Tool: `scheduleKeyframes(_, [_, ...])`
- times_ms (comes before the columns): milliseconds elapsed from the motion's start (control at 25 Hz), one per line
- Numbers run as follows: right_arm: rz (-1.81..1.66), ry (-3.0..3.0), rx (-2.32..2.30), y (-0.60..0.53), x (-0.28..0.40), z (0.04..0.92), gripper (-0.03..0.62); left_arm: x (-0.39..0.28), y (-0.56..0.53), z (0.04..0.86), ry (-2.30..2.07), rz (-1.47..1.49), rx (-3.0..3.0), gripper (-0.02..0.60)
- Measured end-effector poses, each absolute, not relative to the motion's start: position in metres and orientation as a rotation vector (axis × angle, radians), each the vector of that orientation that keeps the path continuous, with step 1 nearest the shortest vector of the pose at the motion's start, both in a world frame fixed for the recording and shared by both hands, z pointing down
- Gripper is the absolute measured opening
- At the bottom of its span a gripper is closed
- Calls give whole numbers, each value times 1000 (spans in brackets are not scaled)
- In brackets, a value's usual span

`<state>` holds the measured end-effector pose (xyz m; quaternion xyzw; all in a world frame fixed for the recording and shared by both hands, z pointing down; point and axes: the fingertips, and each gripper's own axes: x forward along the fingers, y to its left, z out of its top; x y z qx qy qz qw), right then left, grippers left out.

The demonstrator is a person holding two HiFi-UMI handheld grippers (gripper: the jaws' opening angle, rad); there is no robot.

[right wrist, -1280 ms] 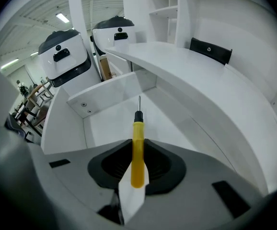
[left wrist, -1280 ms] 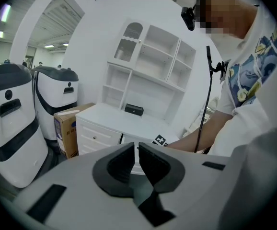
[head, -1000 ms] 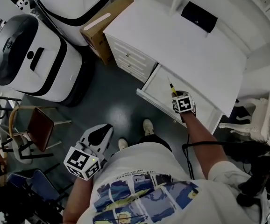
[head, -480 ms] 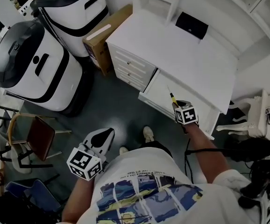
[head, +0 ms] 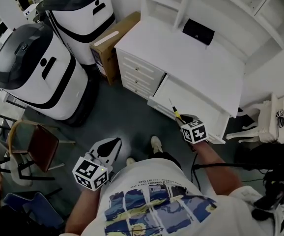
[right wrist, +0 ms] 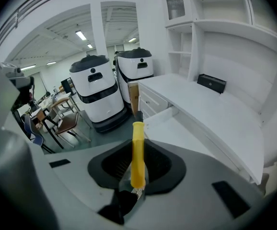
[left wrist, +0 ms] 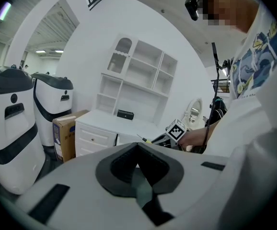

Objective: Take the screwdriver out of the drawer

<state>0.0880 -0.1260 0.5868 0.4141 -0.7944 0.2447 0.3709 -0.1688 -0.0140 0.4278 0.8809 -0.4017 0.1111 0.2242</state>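
My right gripper (head: 184,120) is shut on the screwdriver (head: 176,112), which has a yellow handle and a thin shaft pointing away over the open drawer (head: 197,98). In the right gripper view the yellow handle (right wrist: 137,153) stands up between the black pads, above the drawer's white floor (right wrist: 189,131). The gripper hangs above the drawer's front edge. My left gripper (head: 113,143) hangs low at my left side over the dark floor, its jaws (left wrist: 137,146) closed to a point with nothing between them.
The drawer belongs to a white desk (head: 191,58) with shelves behind and a small black box (head: 198,31) on top. A cardboard box (head: 113,42) and two big white-and-black machines (head: 29,73) stand to the left. A chair (head: 34,144) is at lower left.
My right gripper has risen and drawn back toward me with the screwdriver, from inside the drawer to above its front edge. The left gripper has drifted a little.
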Motion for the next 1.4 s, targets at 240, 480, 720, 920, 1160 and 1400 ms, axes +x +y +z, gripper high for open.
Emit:
scheduleKeyframes(240, [623, -2080, 1054, -96, 69, 561, 92, -173, 3, 431, -1069, 314, 2445, 14])
scheduleKeyframes(480, [616, -2113, 1048, -68, 50, 541, 92, -176, 16, 433, -1023, 317, 2472, 12])
scheduleKeyframes(720, [596, -2147, 1035, -45, 31, 525, 92, -182, 29, 437, -999, 321, 2483, 14])
scheduleKeyframes(920, [591, -2155, 1026, -28, 20, 519, 92, -189, 37, 441, -988, 316, 2484, 12])
scheduleKeyframes(1160, [582, -2165, 1011, -14, 9, 513, 92, -192, 45, 443, -981, 324, 2489, 14])
scheduleKeyframes(1400, [569, -2183, 992, -4, -2, 510, 92, -194, 52, 446, -973, 329, 2484, 14])
